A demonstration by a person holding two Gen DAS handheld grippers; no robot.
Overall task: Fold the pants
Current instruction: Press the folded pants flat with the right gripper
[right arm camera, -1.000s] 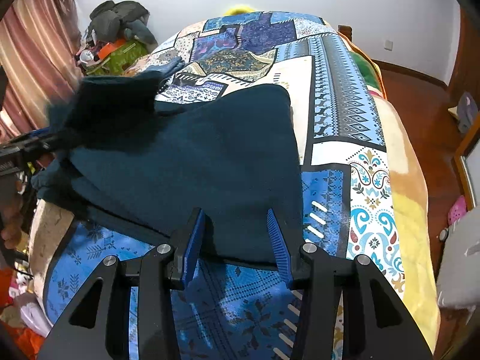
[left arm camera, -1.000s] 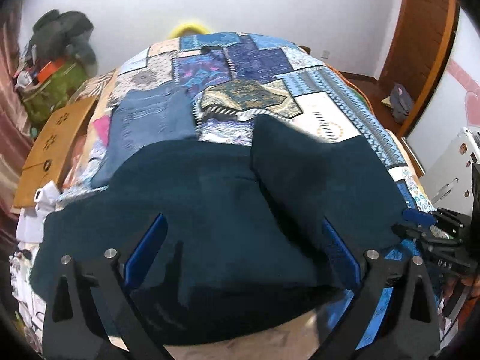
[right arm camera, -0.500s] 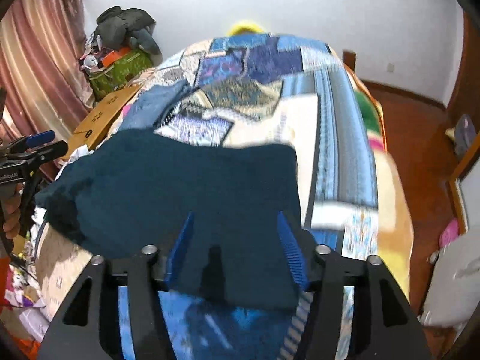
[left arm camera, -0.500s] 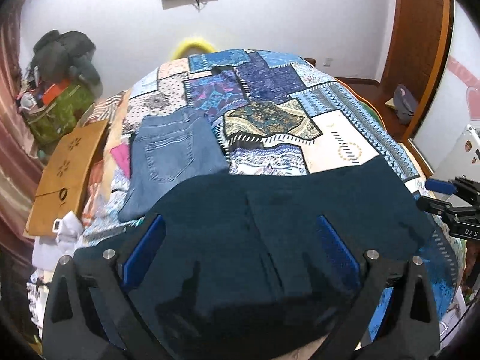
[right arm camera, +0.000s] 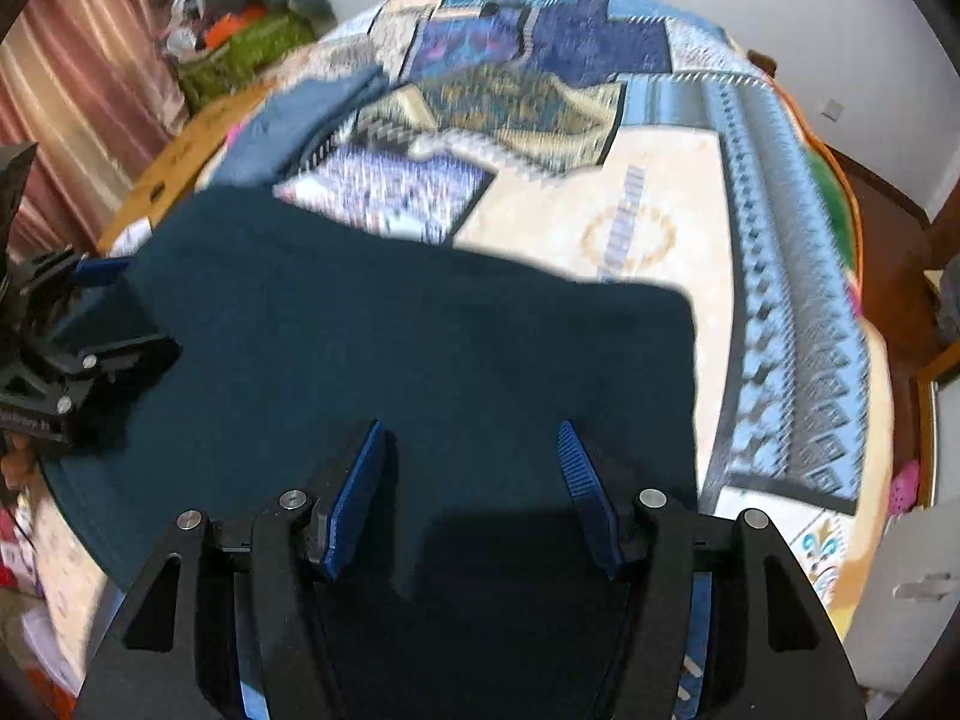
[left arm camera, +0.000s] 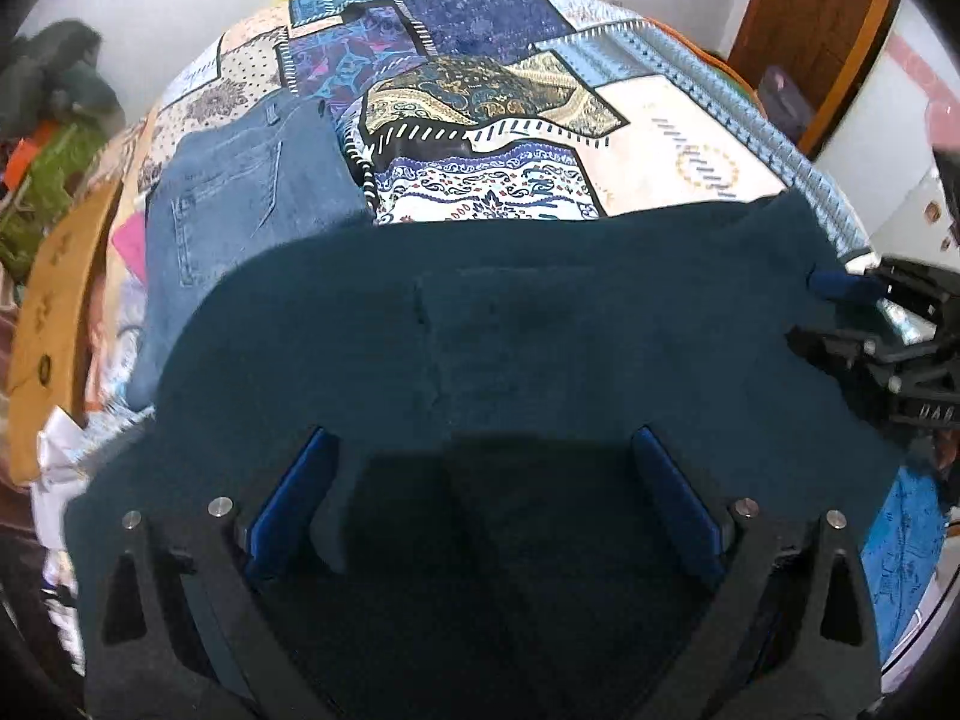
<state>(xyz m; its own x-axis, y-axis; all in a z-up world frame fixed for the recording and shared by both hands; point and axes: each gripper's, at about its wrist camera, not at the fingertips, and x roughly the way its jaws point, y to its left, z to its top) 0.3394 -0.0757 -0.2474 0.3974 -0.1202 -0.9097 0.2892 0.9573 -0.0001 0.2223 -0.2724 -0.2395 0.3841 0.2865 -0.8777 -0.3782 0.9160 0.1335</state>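
Dark teal pants (left arm camera: 540, 348) lie folded flat across the near part of the patchwork bedspread (left arm camera: 660, 138). They also show in the right wrist view (right arm camera: 420, 348). My left gripper (left arm camera: 480, 480) is open over the pants' near left part, holding nothing. My right gripper (right arm camera: 471, 474) is open over the near right part, holding nothing. Each gripper shows in the other's view: the right gripper at the pants' right edge (left arm camera: 864, 324), the left gripper at the left edge (right arm camera: 66, 348).
Folded blue jeans (left arm camera: 240, 210) lie on the bed beyond the pants at the left. A brown cardboard piece (left arm camera: 54, 312) and clutter sit at the bed's left side. A wooden door (left arm camera: 822, 30) stands at the right. Curtains (right arm camera: 78, 90) hang at the left.
The raised fold of the teal pants has come down and now lies flat. Both grippers have moved forward over the pants and stay open.
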